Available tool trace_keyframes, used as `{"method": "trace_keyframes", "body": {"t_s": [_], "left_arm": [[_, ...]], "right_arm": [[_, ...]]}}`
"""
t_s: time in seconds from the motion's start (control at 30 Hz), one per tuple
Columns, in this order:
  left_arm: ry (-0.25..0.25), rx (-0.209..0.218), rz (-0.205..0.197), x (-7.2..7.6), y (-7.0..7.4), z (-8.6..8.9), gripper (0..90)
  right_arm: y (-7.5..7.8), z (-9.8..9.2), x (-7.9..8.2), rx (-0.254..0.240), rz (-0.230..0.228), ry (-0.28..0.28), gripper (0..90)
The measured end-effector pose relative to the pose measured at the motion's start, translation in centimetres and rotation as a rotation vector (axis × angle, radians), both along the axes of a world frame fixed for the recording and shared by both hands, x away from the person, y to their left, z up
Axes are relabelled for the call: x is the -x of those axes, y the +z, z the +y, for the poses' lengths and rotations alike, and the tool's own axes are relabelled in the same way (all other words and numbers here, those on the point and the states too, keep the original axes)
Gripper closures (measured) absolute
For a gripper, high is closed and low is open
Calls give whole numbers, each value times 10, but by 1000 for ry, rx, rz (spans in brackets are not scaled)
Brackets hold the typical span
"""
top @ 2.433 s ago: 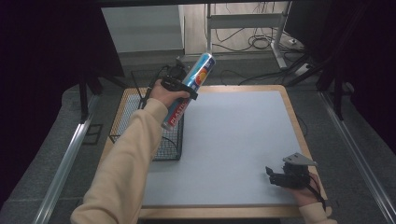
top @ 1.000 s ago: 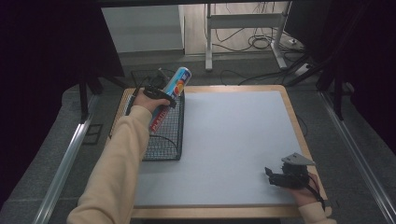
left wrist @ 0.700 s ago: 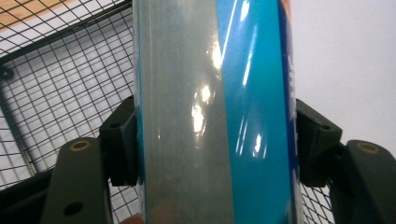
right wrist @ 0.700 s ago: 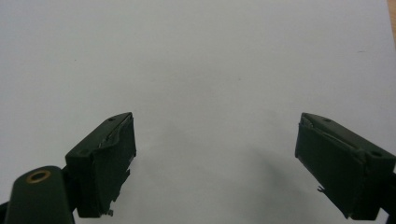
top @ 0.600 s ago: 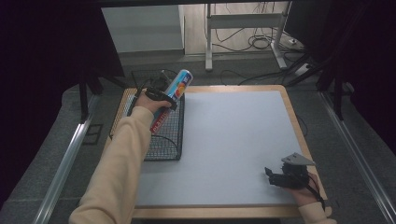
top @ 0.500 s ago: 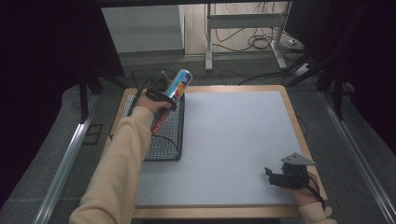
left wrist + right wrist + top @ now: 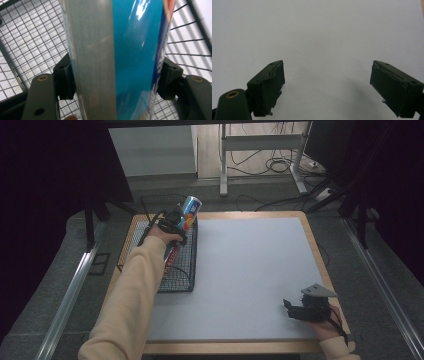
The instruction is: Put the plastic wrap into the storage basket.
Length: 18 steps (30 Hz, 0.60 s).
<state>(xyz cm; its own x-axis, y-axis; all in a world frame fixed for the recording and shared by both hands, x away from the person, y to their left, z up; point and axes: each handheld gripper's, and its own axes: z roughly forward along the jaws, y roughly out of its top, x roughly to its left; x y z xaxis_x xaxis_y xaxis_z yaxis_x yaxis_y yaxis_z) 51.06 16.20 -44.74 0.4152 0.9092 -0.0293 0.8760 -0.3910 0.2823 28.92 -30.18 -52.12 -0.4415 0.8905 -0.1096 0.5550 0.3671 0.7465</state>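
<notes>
Gripping a tall blue-and-silver drinks can [image 7: 189,211] between its black jaws, my left gripper [image 7: 175,222] has sunk since a second ago, bringing the tilted can lower over the far end of the black wire-mesh basket [image 7: 181,275] at the table's left edge. I see both pads pressed against the can's sides in the left gripper view, mesh behind it. My right gripper [image 7: 289,306] has not moved, resting on the white tabletop [image 7: 250,265] near the front right corner, jaws spread wide on nothing.

Grey floor [image 7: 60,285]; cables [image 7: 280,167]; white desk frame [image 7: 260,142]; dark surroundings
</notes>
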Motion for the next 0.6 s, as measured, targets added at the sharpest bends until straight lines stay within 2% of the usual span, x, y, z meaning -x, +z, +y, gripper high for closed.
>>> {"method": "trace_keyframes", "body": {"t_s": [0.33, 0.43, 0.6], "left_arm": [[10, -32, 11, -3, -3, 1, 311], [-9, -62, -1, -3, -2, -2, 300], [-20, -64, -10, -3, -3, -2, 295]], "right_arm": [[0, 1, 0, 2, -1, 4, 125], [0, 1, -1, 2, 2, 4, 125], [0, 1, -1, 1, 2, 6, 125]]}}
